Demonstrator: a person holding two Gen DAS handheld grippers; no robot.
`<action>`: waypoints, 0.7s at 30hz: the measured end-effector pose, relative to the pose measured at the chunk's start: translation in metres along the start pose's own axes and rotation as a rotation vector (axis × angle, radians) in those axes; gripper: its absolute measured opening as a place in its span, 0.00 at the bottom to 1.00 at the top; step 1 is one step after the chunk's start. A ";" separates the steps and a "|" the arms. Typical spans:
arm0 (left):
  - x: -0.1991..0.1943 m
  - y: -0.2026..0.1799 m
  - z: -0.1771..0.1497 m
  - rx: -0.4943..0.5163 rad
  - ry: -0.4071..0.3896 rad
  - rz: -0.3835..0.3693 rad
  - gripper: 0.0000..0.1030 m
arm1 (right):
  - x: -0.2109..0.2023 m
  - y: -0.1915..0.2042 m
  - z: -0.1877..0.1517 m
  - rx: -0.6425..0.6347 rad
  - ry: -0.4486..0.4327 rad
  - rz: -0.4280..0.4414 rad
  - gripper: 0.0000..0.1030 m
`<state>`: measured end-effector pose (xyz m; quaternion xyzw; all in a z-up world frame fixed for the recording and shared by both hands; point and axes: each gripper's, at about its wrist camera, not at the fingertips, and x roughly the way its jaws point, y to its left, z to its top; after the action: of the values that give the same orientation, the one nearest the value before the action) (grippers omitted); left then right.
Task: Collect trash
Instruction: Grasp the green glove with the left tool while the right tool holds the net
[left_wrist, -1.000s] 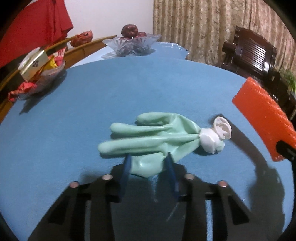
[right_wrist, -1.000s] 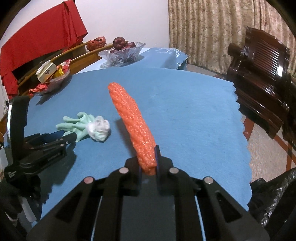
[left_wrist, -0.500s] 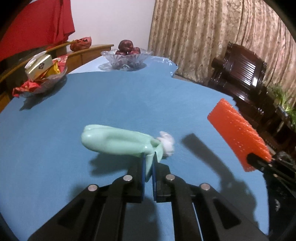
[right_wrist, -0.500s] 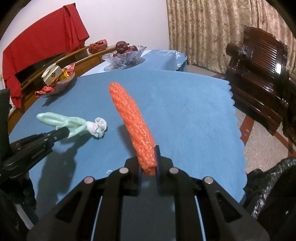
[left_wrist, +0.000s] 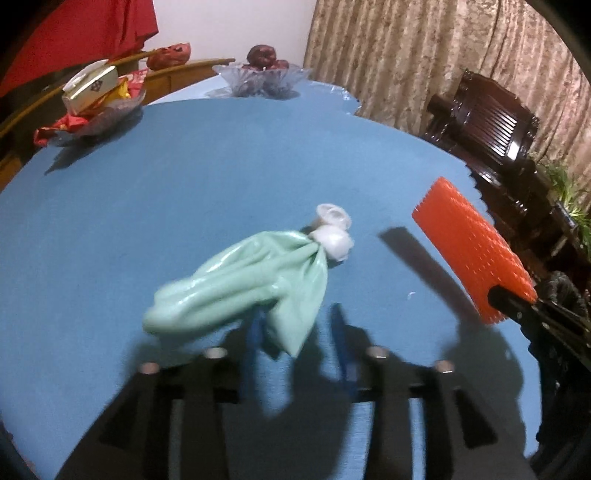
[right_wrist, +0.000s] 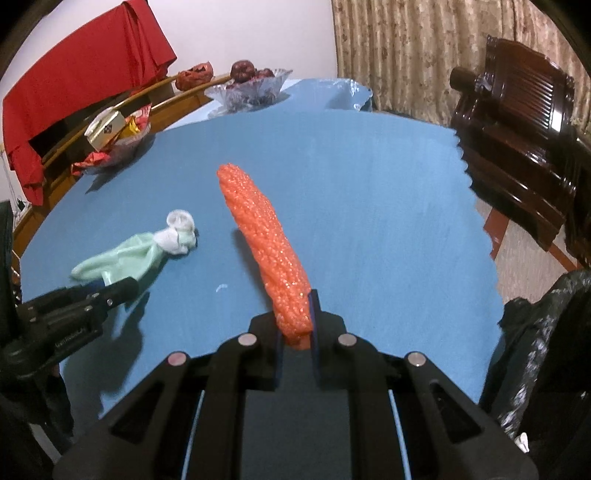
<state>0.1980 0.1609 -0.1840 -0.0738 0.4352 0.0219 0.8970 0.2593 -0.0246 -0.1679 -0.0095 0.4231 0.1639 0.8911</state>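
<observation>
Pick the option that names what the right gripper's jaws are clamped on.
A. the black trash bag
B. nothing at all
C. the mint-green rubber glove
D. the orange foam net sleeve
D: in the right wrist view, the right gripper has its jaws pressed on the near end of the orange foam net sleeve, which juts out above the blue tablecloth.

legible text: none | left gripper (right_wrist: 110, 295) body: embossed lettering, too blurred to read | box (right_wrist: 105, 127) far left of right gripper: dark emblem, unreadable
</observation>
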 end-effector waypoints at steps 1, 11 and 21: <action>0.001 0.001 0.000 0.002 -0.001 0.014 0.55 | 0.001 0.001 -0.002 0.000 0.006 0.002 0.11; 0.028 0.000 0.006 0.029 0.029 0.127 0.57 | 0.006 0.007 -0.006 -0.017 0.022 0.015 0.11; -0.004 -0.007 0.012 0.027 -0.038 0.021 0.09 | -0.010 0.005 -0.002 -0.009 -0.008 0.020 0.11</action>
<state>0.2057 0.1558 -0.1726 -0.0568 0.4189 0.0269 0.9058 0.2502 -0.0229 -0.1606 -0.0088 0.4187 0.1747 0.8911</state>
